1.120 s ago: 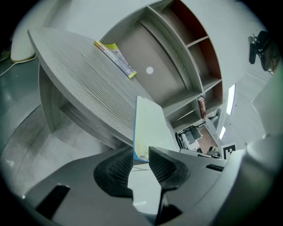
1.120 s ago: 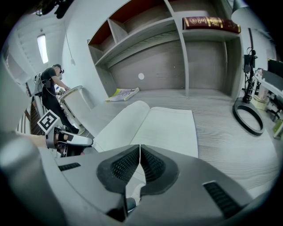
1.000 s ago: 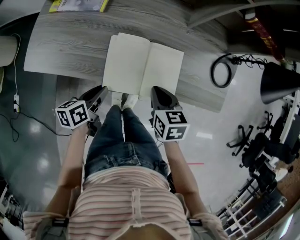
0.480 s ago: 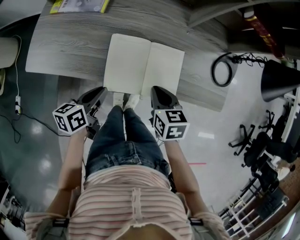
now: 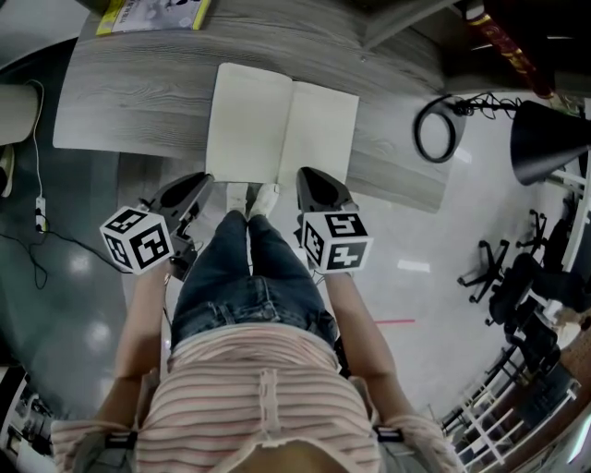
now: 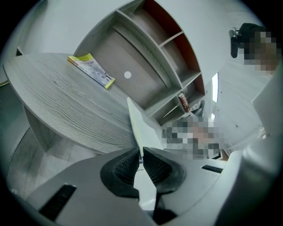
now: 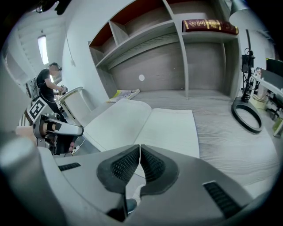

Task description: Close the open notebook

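Observation:
The open notebook (image 5: 282, 129) lies flat with blank white pages on the grey wood table (image 5: 138, 92), reaching the table's near edge. In the left gripper view the notebook (image 6: 143, 128) shows almost edge-on, just beyond the jaws. My left gripper (image 5: 196, 182) is shut and hangs at the notebook's near left corner; no contact shows. My right gripper (image 5: 309, 177) is also shut, just short of the right page's near edge. Past the right gripper (image 7: 139, 152) both pages of the notebook (image 7: 150, 123) spread out.
A yellow booklet (image 5: 152, 11) lies at the table's far left. A black cable coil (image 5: 439, 134) rests on the table's right end, and a black lamp (image 5: 549, 139) stands beyond it. Shelves (image 7: 185, 57) with a red book (image 7: 210, 24) rise behind the table.
My left gripper has drifted slightly left and toward me. The right gripper and the notebook have stayed where they were.

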Motion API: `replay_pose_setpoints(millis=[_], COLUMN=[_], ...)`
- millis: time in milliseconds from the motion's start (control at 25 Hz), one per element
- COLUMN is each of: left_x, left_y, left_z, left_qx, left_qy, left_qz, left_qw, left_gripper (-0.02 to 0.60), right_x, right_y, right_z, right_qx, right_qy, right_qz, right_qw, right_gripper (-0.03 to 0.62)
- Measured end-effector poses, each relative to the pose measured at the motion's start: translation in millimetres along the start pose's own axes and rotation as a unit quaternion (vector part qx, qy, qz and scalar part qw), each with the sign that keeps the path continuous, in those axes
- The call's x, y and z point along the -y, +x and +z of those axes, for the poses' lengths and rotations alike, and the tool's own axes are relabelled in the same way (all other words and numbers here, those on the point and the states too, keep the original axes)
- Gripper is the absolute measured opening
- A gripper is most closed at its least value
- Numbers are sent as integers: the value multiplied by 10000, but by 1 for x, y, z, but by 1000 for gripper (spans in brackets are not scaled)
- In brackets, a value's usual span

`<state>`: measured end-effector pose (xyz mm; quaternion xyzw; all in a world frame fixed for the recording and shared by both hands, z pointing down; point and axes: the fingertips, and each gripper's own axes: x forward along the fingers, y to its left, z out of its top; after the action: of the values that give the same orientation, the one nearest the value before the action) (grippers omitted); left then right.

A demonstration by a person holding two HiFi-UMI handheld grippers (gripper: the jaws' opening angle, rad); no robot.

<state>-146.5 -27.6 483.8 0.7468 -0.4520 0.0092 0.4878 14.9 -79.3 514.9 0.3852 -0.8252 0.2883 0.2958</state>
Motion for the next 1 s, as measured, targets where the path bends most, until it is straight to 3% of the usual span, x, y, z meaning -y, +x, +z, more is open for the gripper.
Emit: replay_pose_setpoints(millis=[1000], left_x=[51], left_y=[1], left_z=[4], left_qx=[-492], left_qy=[361], left_qz=[75], left_qw=[9981], left_gripper=[32], right_x=[9], right_y=[-36], right_z=[-12], right_qx=[291], right_qy=[153], right_qz=[-313], right_qw=[9990], right_gripper=[18])
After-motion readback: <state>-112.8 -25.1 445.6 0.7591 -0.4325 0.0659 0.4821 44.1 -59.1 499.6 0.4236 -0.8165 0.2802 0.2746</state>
